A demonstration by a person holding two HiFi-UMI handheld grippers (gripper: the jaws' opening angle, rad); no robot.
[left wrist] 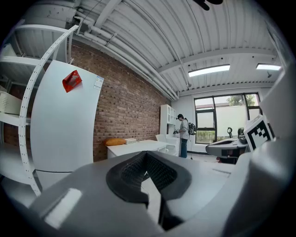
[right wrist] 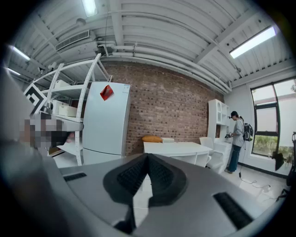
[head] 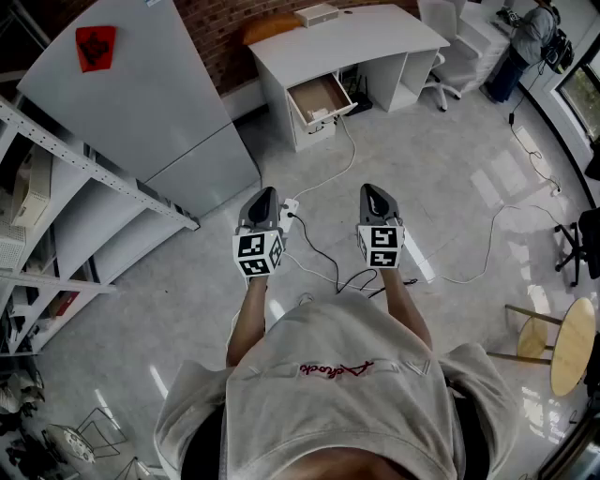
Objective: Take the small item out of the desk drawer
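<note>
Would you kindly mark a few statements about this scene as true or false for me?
1. The desk drawer stands open. True.
2. The left gripper holds a small item. False: its jaws are shut on nothing.
3. The right gripper is reaching into the drawer. False: it is well short of the desk, over the floor.
4. A red object sits on the white refrigerator. True.
5. The orange cushion lies on the floor. False: it lies on the desk.
</note>
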